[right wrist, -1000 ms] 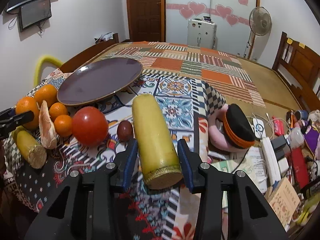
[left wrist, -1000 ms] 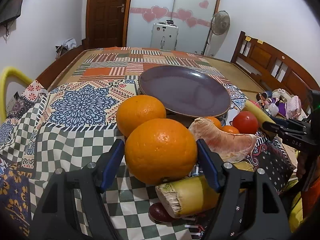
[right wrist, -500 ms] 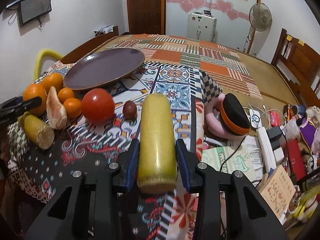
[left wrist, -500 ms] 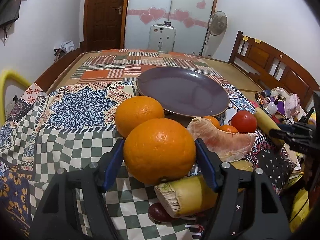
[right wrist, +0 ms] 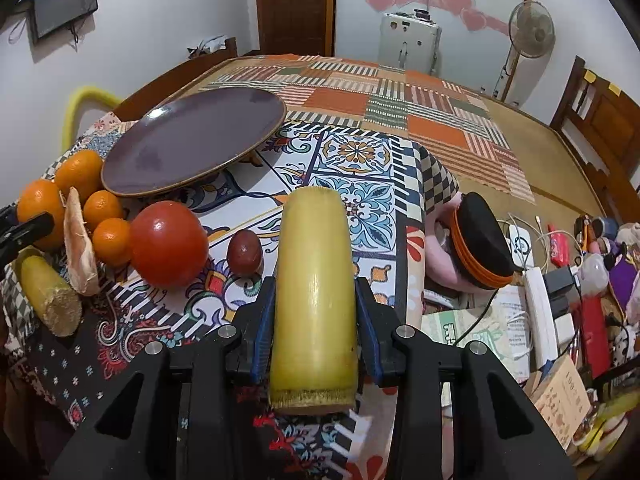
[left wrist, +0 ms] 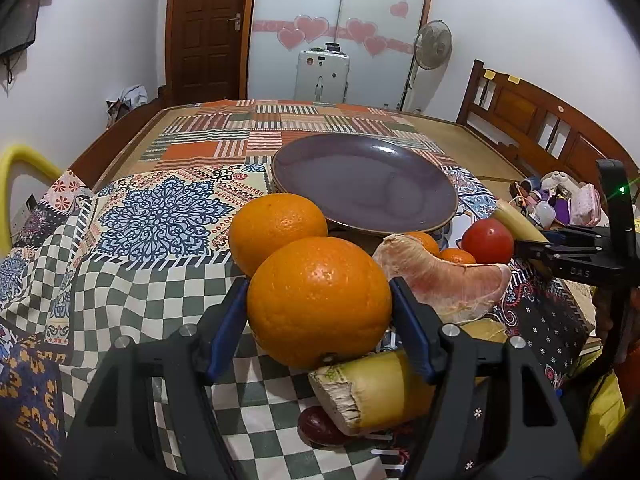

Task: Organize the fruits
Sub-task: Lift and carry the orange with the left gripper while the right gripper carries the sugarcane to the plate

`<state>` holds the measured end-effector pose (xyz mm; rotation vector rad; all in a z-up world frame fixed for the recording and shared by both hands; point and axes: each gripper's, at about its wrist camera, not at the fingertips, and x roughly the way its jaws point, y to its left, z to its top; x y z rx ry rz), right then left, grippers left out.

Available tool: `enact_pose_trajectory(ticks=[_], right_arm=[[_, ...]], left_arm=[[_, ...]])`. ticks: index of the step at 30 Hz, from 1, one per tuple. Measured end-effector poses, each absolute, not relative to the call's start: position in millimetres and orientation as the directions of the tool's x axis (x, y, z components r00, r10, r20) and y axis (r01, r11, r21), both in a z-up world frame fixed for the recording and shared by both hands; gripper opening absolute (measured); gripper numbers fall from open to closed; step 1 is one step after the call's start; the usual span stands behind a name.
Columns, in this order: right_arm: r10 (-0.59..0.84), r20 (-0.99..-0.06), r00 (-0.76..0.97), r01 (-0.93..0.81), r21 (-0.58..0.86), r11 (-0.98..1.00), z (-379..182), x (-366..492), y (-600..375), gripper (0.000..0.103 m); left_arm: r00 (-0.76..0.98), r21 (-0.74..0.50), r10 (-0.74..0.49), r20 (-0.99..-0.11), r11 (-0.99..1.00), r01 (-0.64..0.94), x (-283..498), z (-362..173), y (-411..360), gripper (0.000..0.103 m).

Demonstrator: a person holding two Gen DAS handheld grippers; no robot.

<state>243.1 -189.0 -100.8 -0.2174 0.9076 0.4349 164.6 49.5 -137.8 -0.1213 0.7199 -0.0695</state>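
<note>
The patterned cloth [left wrist: 160, 216] covers the near end of the table, and its front edge drops out of sight under both grippers. The purple plate [left wrist: 360, 184] sits empty on it, its foot hidden behind the fruit in the left wrist view. In the right wrist view the plate [right wrist: 188, 140] is whole but its underside is in shadow.

The left gripper [left wrist: 320, 300] has its blue pads pressed on either side of the near orange [left wrist: 319, 300], which hides the cloth beneath it (whether it is lifted or resting cannot be told). A second orange [left wrist: 278, 228] sits just behind, touching it, partly covered. The pomelo segment [left wrist: 440, 280] lies to the right, hiding most of two small tangerines [left wrist: 456, 255]. The tomato [left wrist: 488, 240] stands beyond those. A sugarcane piece [left wrist: 372, 392] lies under the gripper's right finger, its far end cut off, and a dark red fruit [left wrist: 320, 426] peeps out beneath it, too covered to name.

The right gripper [right wrist: 315, 312] is clamped narrowly on the long sugarcane stick [right wrist: 314, 292], which points away from the camera. Another dark red fruit [right wrist: 245, 254] lies between the stick and the tomato [right wrist: 168, 244].

Compared with a second ago, the right gripper sits further along the stick, whose cut end now juts toward the camera, past the pads, and the grip has tightened slightly. The left gripper's view is unchanged apart from the right gripper [left wrist: 576, 252] shifting at the right edge.
</note>
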Motion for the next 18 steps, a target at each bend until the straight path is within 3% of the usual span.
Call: enact_pose_trajectory(ticks=[18], right_arm=[[0.378,-0.658,0.651,-0.466,0.047,0.884,-50,220,-186,0.034]], left_arm=[[0.818,-0.121,-0.077,-0.569,0.993,0.008,151,-85,60,0.069]])
